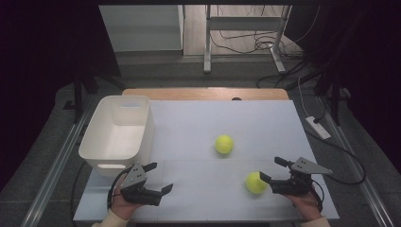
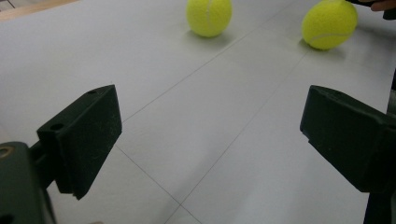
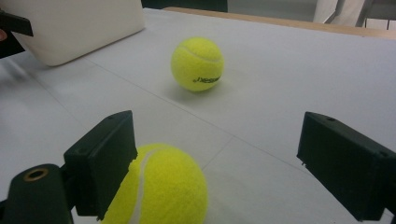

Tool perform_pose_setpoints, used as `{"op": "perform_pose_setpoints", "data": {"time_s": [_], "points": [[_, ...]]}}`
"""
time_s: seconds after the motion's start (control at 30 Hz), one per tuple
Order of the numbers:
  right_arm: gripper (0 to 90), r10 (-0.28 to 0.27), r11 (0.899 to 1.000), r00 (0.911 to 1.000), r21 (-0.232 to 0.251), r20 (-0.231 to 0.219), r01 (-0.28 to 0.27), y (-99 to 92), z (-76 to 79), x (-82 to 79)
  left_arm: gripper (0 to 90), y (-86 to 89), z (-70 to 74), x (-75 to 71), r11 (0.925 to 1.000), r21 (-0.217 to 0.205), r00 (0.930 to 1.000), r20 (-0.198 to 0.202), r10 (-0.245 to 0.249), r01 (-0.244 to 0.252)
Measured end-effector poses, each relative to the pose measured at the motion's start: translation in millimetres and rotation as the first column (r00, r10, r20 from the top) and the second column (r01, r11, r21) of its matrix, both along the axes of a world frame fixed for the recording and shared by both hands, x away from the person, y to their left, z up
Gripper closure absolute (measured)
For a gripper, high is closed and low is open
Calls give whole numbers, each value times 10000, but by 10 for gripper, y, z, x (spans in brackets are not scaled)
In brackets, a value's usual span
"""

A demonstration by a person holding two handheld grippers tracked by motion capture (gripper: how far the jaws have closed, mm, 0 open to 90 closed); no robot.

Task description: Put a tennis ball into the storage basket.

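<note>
Two balls and a bin sitting on the counter [image 1: 198,123]
Bin [image 1: 118,132] is lying far left; the farther ball [image 1: 224,144] is sitting behind the nearer ball [image 1: 256,182].

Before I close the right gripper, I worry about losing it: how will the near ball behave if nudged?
The near ball is round on a flat table, so it will likely roll off. One jaw of the open right gripper sits against it, so closing unevenly may push it sideways. Its fuzzy felt should grip well.

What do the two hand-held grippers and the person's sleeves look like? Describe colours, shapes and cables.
The left gripper and right gripper each have a black body, two blocky black jaws, a grey three-cornered plate on top and a trailing black cable. The sleeve cuffs are cream-coloured.
</note>
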State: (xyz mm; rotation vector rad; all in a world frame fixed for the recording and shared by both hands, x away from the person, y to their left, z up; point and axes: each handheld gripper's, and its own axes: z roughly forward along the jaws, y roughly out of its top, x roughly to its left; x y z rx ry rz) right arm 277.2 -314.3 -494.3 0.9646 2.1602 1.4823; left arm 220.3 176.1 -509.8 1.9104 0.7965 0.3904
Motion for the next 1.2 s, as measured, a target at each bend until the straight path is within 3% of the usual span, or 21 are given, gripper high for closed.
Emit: {"op": "perform_pose_setpoints", "data": {"time_s": [0.37,1.2], "points": [[117,177,9998,9998,-21,-31,-177,-1,-2,5,63,-32,20,-8,9999,122,10000,1,91,-91],[131,373,9993,9993,-35,-68,-373,63,-14,69,62,-46,66,3,9995,-161,9995,-189,265,-268]]}}
